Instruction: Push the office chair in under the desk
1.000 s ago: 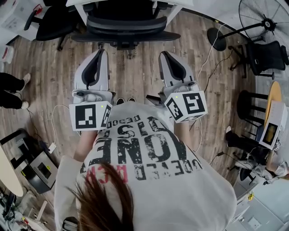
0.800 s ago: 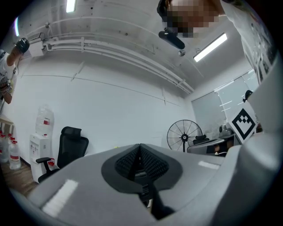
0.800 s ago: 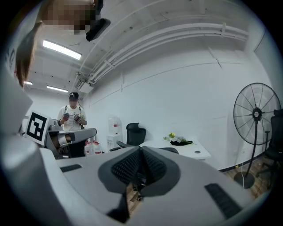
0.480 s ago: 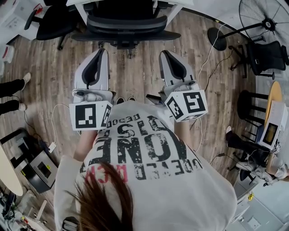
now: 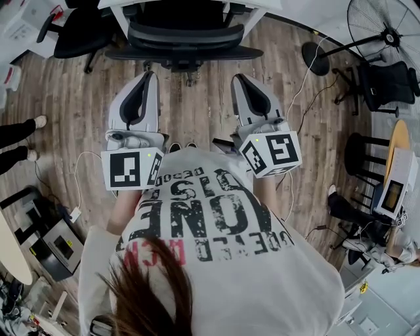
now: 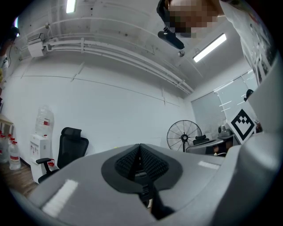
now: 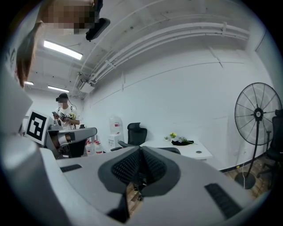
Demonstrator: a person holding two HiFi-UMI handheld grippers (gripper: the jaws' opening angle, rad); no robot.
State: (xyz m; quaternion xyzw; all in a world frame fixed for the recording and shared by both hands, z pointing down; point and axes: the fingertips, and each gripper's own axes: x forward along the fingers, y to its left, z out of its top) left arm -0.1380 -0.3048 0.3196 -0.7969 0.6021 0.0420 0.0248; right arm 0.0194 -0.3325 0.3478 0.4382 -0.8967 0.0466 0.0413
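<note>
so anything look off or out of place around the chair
Nothing stands out. The office chair sits square to the desk, upright, its seat tucked beneath. Only loose white cables trail across the wood floor.

Bright, even light from long white ceiling tube lamps; faint soft shadows on brown wood-plank floor. Strong fisheye bending; black vignetted corners in both gripper views. Focus sharp.

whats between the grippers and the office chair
Only bare wood floor, in the head view; the left gripper and right gripper sit short of the office chair.
</note>
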